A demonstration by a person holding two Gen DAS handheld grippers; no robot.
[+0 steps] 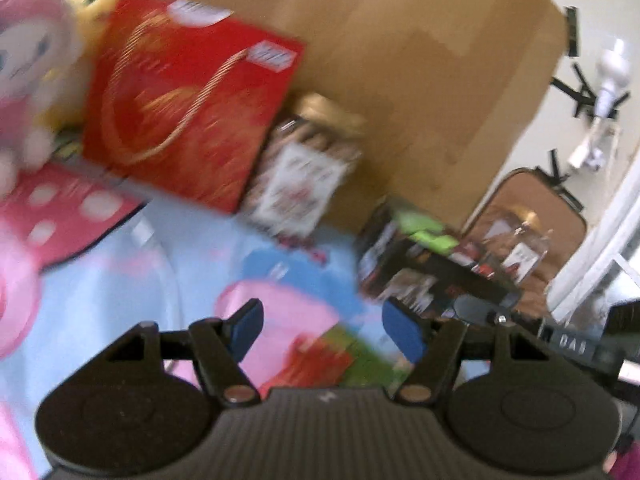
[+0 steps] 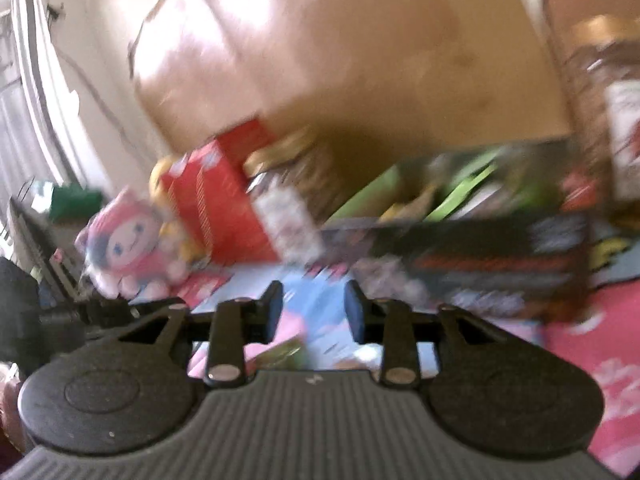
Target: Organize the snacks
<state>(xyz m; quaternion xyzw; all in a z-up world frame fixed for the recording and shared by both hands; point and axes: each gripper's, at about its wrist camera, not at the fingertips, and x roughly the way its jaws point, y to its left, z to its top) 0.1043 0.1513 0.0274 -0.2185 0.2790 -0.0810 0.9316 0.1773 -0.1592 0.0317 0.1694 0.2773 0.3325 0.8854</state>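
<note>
- The left tongs stood partly open with nothing between the blue pads, hanging above a cartoon-printed cloth in pale blue and pink.
- The right tongs were open too, more narrowly, and gripped nothing; only the same cloth showed in the gap.
- Both views were blurred, so print on the packs could not be read.
- A red snack box stood upright at the back of the cloth, leaning toward a large cardboard box behind it.
- Just beside the red box, on its right in the left view, stood a clear jar with a gold lid, filled with brown snacks and bearing a white label.
- Further right lay a dark open tray-box holding green and mixed packs; in the right view it sat just beyond the right tongs.
- A second gold-lidded jar stood at the right edge of the right view, behind that dark box.
- A pink plush doll and a yellow plush toy sat left of the red box, the yellow one partly hidden behind it.
- A flat pink pack with white spots lay on the cloth before the doll.
- A brown suitcase stood against the wall at far right in the left view.
</note>
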